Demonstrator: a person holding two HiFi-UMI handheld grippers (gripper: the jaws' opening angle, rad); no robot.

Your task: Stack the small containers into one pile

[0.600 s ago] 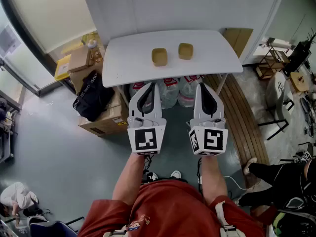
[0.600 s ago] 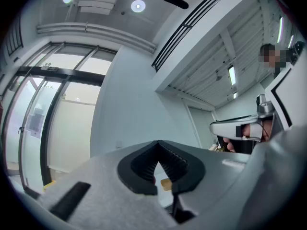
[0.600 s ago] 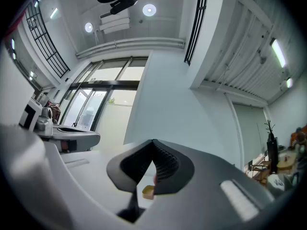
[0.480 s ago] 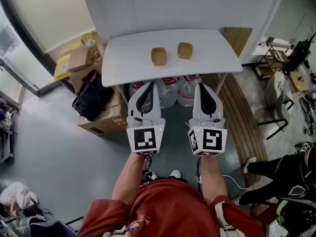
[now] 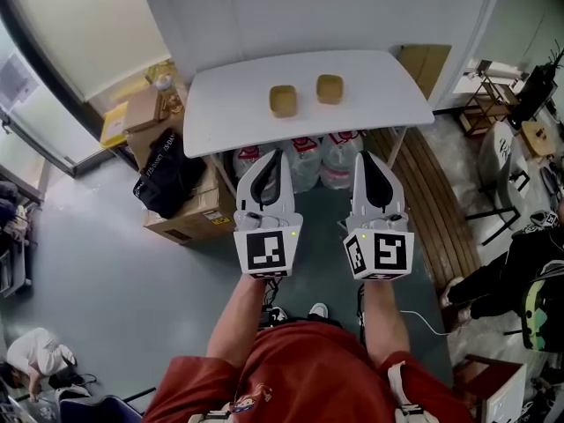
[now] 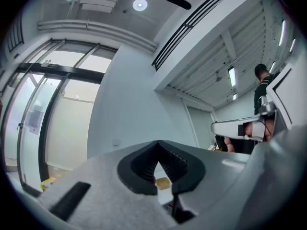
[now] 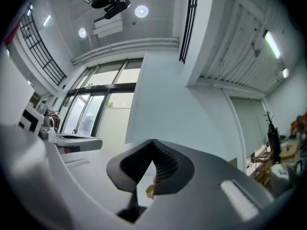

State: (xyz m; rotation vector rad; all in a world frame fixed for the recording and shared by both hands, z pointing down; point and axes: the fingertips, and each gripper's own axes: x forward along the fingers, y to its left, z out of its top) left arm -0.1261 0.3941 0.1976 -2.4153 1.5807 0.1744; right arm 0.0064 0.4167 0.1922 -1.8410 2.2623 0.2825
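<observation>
- Containers sit side by side at the middle of the table (image 5: 220, 113), near each other but apart, not stacked.
- Left container (image 5: 283, 100): a small tan tub, shallow, squarish with rounded corners, dull in finish, its mouth facing up.
- Right container (image 5: 330, 89): the same tan tub, mouth up, a little farther back on the top.
- Both tubs are close to square, so no long axis can be told; their sides run roughly in line with the table's edges.
- Table: a smooth white top, wide, with rounded corners, set against a pale wall.
- Left gripper (image 5: 275, 154): a white shell with black ribbed pads; its jaws are pressed together at the tips with nothing between them. It hangs short of the table's near edge and points toward it.
- Right gripper (image 5: 365, 156): the same build, jaws likewise pressed together and empty, level with the left one and well apart from it.
- Through the gap behind each gripper's pads, its own view shows a sliver of a tan tub on the white top.
- Bottles (image 5: 304, 161) of clear plastic stand under the table; brown cardboard boxes (image 5: 181, 218) and a black bag (image 5: 163, 174) lie at its left.
</observation>
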